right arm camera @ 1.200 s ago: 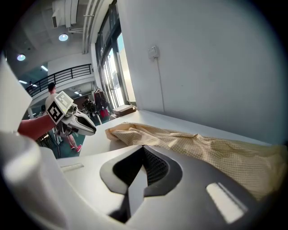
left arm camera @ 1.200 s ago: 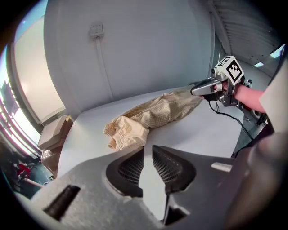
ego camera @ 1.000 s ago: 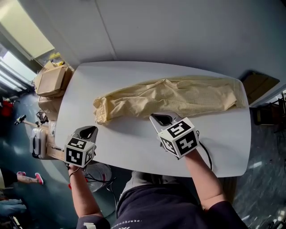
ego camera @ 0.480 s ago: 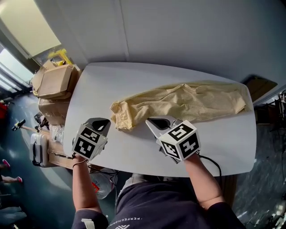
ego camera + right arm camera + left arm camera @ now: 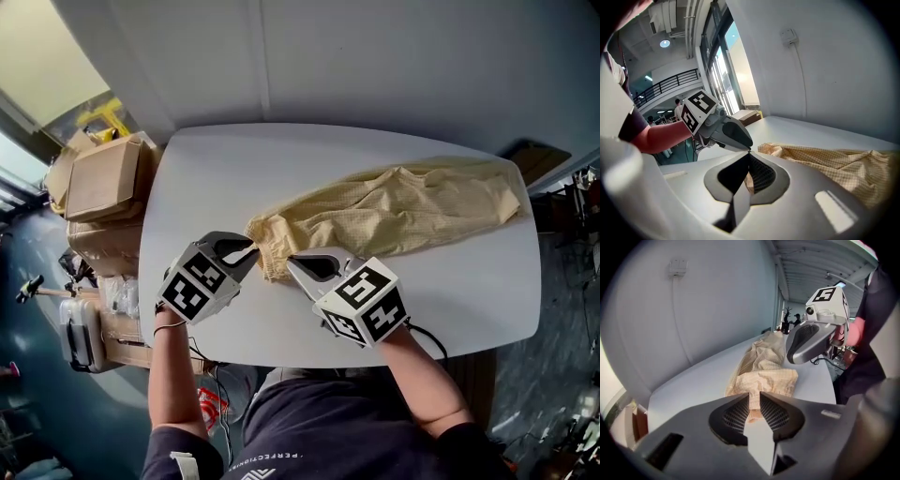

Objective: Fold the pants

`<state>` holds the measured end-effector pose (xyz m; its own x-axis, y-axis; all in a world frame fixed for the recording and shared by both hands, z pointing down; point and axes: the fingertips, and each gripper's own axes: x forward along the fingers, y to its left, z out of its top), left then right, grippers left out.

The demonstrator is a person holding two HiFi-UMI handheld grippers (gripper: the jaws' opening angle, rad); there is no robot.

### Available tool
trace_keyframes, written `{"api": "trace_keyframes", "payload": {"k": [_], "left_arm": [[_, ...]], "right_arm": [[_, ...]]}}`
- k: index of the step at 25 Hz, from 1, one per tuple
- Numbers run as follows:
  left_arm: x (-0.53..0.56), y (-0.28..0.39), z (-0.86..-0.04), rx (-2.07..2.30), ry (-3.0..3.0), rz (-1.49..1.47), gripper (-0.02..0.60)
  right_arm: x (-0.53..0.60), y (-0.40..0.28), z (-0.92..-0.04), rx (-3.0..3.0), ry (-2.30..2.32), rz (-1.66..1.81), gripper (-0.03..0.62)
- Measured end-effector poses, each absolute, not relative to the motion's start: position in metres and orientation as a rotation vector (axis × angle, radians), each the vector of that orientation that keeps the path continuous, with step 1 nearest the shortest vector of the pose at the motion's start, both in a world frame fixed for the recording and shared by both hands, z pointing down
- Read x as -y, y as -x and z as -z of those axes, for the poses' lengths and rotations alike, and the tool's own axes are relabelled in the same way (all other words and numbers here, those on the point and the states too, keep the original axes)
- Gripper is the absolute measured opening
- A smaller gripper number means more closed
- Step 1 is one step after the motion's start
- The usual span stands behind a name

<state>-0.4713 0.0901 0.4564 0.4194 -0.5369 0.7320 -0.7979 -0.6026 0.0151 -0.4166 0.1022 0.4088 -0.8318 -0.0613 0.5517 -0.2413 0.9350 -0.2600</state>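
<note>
The pale yellow checked pants [image 5: 403,211] lie stretched across the white table [image 5: 281,159], bunched at their left end. My right gripper [image 5: 289,258] is shut on the near edge of that bunched end; a bit of cloth shows between its pads [image 5: 749,161]. My left gripper [image 5: 251,249] meets the same end from the left. Its jaws have just been opening and stand a little apart, with a narrow strip of the pants [image 5: 764,366] between them [image 5: 754,397]. The two grippers' tips nearly touch. In the left gripper view, the right gripper [image 5: 801,341] hangs just above the cloth.
Cardboard boxes [image 5: 98,178] stand off the table's left end. A grey wall runs behind the table's far edge. A black cable [image 5: 427,333] trails from the right gripper over the near edge. A dark object [image 5: 534,155] sits beyond the right end.
The right gripper has moved left and dragged the pants leftward across the table. The left gripper has moved right, rolled, and come up against the bunched end, with cloth now between its jaws.
</note>
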Motion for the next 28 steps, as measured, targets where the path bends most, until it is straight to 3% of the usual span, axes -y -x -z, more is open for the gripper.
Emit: {"api": "trace_keyframes", "payload": {"k": [1, 3, 6, 15, 28], "left_arm": [[-0.089, 0.469, -0.460, 1.094, -2.339, -0.998, 0.091], [-0.088, 0.467, -0.466, 1.008, -2.375, -1.025, 0.144], [-0.084, 0.461, -0.468, 0.905, -2.463, -1.055, 0.184], [-0.091, 0.475, -0.496, 0.683, -2.499, -1.214, 0.230], [-0.097, 0.479, -0.533, 0.524, -2.512, -1.457, 0.233]], "right_arm": [[-0.105, 0.421, -0.412, 2.518, -0.201, -0.439, 0.003], [-0.112, 0.428, -0.422, 2.482, -0.158, -0.440, 0.097], [-0.117, 0.433, -0.438, 2.439, -0.140, -0.431, 0.112], [-0.128, 0.431, -0.491, 2.285, -0.136, -0.390, 0.176], [-0.129, 0.432, -0.523, 2.182, -0.137, -0.392, 0.172]]}}
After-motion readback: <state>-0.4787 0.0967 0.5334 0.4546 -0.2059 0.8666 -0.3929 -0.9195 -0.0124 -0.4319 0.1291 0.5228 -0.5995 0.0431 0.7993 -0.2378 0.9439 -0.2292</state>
